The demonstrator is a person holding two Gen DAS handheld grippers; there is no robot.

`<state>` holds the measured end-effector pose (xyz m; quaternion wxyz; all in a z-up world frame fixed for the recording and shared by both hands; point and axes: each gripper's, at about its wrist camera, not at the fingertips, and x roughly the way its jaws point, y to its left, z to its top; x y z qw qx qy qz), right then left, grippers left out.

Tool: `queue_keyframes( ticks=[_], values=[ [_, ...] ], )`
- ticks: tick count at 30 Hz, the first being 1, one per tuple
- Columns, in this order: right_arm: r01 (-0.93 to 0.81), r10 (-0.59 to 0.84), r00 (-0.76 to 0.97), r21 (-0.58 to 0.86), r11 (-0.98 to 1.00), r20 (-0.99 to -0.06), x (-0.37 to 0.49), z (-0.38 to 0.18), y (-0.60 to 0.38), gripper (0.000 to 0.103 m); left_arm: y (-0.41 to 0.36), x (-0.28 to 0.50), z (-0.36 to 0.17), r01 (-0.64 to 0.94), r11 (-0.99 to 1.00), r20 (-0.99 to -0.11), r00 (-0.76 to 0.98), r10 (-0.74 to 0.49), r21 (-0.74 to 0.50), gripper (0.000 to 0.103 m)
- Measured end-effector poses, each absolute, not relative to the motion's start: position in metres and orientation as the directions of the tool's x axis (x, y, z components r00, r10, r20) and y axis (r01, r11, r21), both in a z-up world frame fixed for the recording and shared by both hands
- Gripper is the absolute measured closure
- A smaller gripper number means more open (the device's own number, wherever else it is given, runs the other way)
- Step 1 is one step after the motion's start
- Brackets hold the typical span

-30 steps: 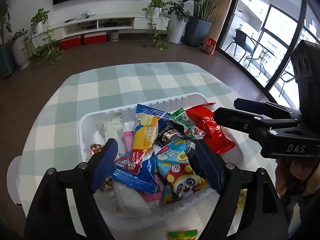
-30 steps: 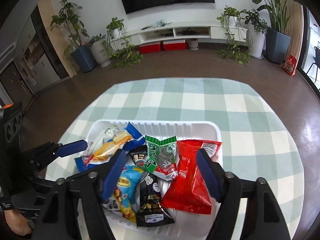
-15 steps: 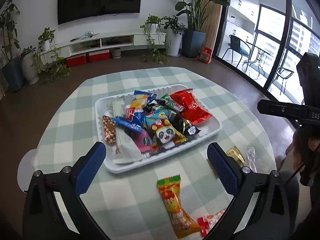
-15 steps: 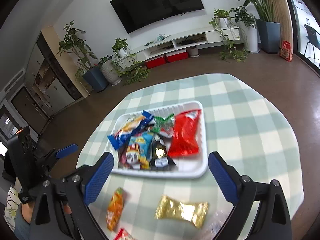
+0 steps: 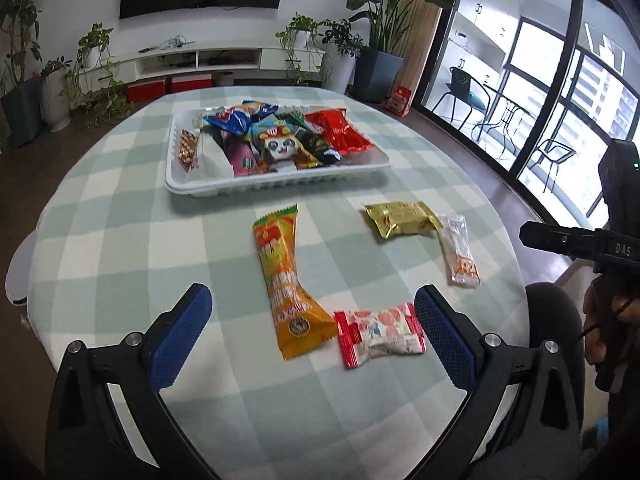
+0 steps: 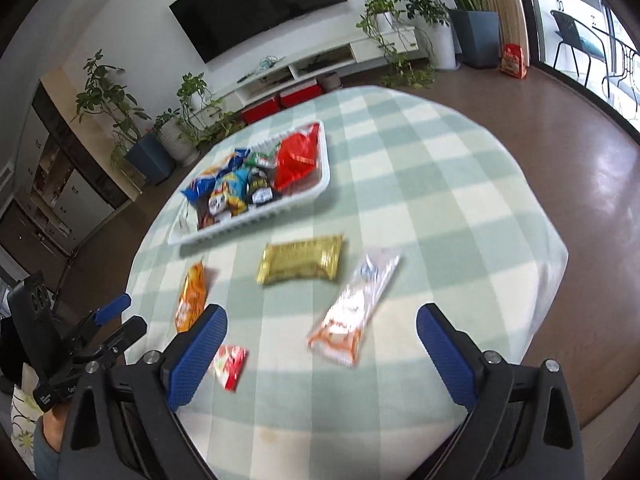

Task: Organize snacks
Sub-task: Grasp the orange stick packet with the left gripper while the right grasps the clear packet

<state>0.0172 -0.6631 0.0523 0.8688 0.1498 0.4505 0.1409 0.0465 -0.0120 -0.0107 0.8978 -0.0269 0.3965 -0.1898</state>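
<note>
A white tray (image 5: 276, 182) full of snack packets sits at the far side of the checked table; it also shows in the right wrist view (image 6: 256, 222). Loose on the cloth lie an orange packet (image 5: 286, 280), a red-and-white candy packet (image 5: 378, 334), a gold packet (image 5: 402, 218) and a clear orange-printed packet (image 5: 460, 250). My left gripper (image 5: 312, 336) is open and empty, low over the near table edge, with the orange and red-and-white packets between its fingers. My right gripper (image 6: 320, 354) is open and empty, with the clear packet (image 6: 354, 312) between its fingers and the gold packet (image 6: 302, 260) beyond it.
The round table has a green-and-white checked cloth (image 5: 120, 240) and drops off at its near and right edges. A TV stand (image 5: 208, 60), potted plants (image 5: 376, 64) and glass doors (image 5: 560, 92) stand in the room behind.
Both grippers have pulled back from over the tray toward the near table edge and opened wider. The loose packets in front of the tray have come into view.
</note>
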Motion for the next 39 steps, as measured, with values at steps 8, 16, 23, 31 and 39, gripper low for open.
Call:
queue_keyframes(
  ticks=[8, 16, 23, 31, 39],
  values=[
    [-0.1, 0.37, 0.542, 0.38, 0.92, -0.755, 0.005, 0.035, -0.657, 0.005, -0.008, 0.058, -0.023, 0.26, 0.941, -0.76, 0.56, -0.329, -0.216, 0.0],
    [-0.086, 0.33, 0.541, 0.34, 0.937, -0.773, 0.02, 0.03, -0.655, 0.005, -0.01, 0.093, -0.027, 0.239, 0.957, -0.803, 0.53, -0.272, -0.167, 0.0],
    [-0.079, 0.276, 0.461, 0.271, 0.959, -0.843, 0.051, 0.009, -0.641, 0.019, -0.012, 0.128, -0.045, 0.223, 0.967, -0.847, 0.484, -0.218, -0.122, 0.002],
    [-0.118, 0.167, 0.44, 0.128, 0.985, -0.882, 0.058, -0.007, -0.62, 0.024, -0.019, 0.14, -0.056, 0.256, 0.963, -0.865, 0.459, -0.201, -0.088, 0.03],
    [-0.157, 0.11, 0.437, 0.045, 0.987, -0.893, 0.056, -0.008, -0.614, 0.027, -0.027, 0.143, -0.06, 0.286, 0.958, -0.875, 0.454, -0.169, -0.037, 0.035]
  ],
)
